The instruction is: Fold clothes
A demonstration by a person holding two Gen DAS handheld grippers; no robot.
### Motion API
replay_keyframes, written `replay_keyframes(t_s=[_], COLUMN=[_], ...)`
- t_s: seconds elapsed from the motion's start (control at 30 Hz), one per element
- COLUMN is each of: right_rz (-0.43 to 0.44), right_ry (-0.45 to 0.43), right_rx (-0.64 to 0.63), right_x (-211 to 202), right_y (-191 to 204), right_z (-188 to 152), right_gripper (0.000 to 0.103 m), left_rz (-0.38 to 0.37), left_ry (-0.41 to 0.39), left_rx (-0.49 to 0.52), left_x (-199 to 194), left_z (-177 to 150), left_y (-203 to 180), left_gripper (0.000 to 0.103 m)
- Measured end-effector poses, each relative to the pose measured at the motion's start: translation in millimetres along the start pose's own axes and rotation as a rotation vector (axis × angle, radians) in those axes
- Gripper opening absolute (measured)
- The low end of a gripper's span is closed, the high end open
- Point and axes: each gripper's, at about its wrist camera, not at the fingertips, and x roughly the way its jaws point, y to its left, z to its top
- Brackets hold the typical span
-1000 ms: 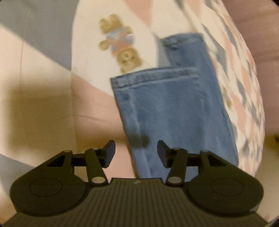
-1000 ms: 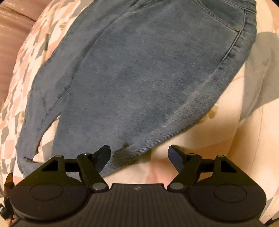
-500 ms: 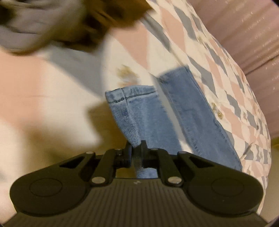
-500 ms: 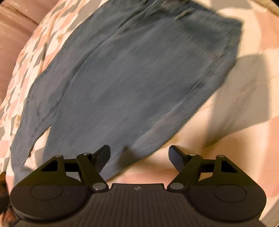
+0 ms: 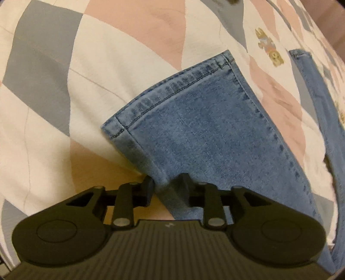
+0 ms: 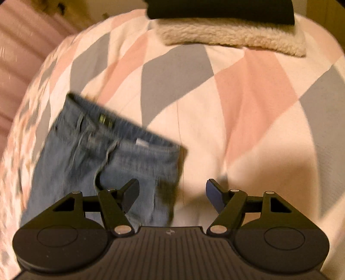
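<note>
Blue jeans lie on a quilt of pink, grey and white diamonds. In the left wrist view one jeans leg (image 5: 204, 129) with its stitched hem fills the middle, and the other leg (image 5: 319, 103) runs down the right edge. My left gripper (image 5: 167, 187) has its jaws opening, with the side edge of the near leg still between the fingers. In the right wrist view the jeans waistband (image 6: 103, 146) is blurred at the left. My right gripper (image 6: 172, 193) stands open above it, left finger over denim, right finger over the quilt (image 6: 237, 107), holding nothing.
A cream fleece item (image 6: 232, 34) with a black thing (image 6: 220, 8) on it lies at the far end of the bed. A pink padded surface (image 6: 17, 53) borders the bed on the left. The quilt (image 5: 64, 86) spreads out left of the jeans leg.
My left gripper closed on the leg's edge, carried it across the quilt, and its jaws now stand wider. My right gripper swept from the middle of the jeans to the waistband, staying open.
</note>
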Motion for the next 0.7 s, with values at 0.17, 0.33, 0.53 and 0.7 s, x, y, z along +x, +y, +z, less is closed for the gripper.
replay_keyframes(t_s=[0.17, 0.33, 0.53, 0.7], right_rz=[0.021, 0.053, 0.155, 0.151], right_ry=[0.054, 0.053, 0.058, 0.116], right_rx=[0.02, -0.061, -0.145, -0.176], right_x=[48.6, 50.5, -29.5, -71.4], right_y=[-6.5, 13.1, 21.9, 4.4], right_z=[9.2, 13.3, 52.1, 87.6], right_gripper=[0.075, 0.014, 0.011, 0.011], left_rz=[-0.047, 0.024, -0.062, -0.046], left_ry=[-0.033, -0.105, -0.176, -0.249], left_rx=[-0.112, -0.014, 0.08, 0.133], left_x=[-2.4, -29.1, -113.8, -169.5], left_z=[-8.6, -16.4, -33.7, -62.3], left_y=[12.8, -7.0, -5.8, 19.8], left_gripper=[0.031, 0.006, 0.005, 0.005])
